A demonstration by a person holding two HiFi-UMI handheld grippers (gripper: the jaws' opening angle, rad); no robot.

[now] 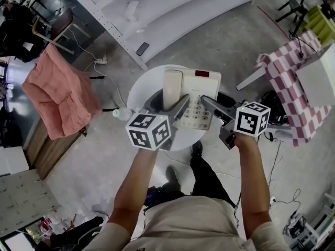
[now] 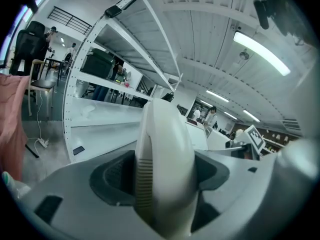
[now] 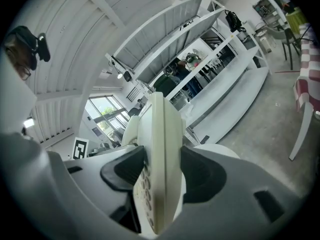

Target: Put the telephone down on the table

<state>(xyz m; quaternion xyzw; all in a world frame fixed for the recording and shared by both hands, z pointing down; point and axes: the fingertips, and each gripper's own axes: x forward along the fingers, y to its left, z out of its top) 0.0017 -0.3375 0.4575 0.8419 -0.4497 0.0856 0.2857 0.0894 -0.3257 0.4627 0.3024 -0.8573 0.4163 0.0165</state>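
A cream desk telephone (image 1: pixel 196 101) with a keypad and a red display is held over the small round white table (image 1: pixel 142 88); I cannot tell whether it touches the top. Its handset (image 1: pixel 171 87) lies in the cradle on the left. My left gripper (image 1: pixel 168 107) is shut on the handset's near end, which fills the left gripper view as a ribbed cream handset (image 2: pixel 162 159). My right gripper (image 1: pixel 205 102) is shut on the near right edge of the telephone body (image 3: pixel 159 164), seen edge-on with its keys to the left.
A pink cloth (image 1: pixel 57 93) is draped over a chair at the left. White shelving (image 1: pixel 157 9) runs along the back. A checkered cloth (image 1: pixel 293 82) covers furniture at the right. A clear bottle (image 1: pixel 121 114) lies by the table's left edge. Cables trail on the floor.
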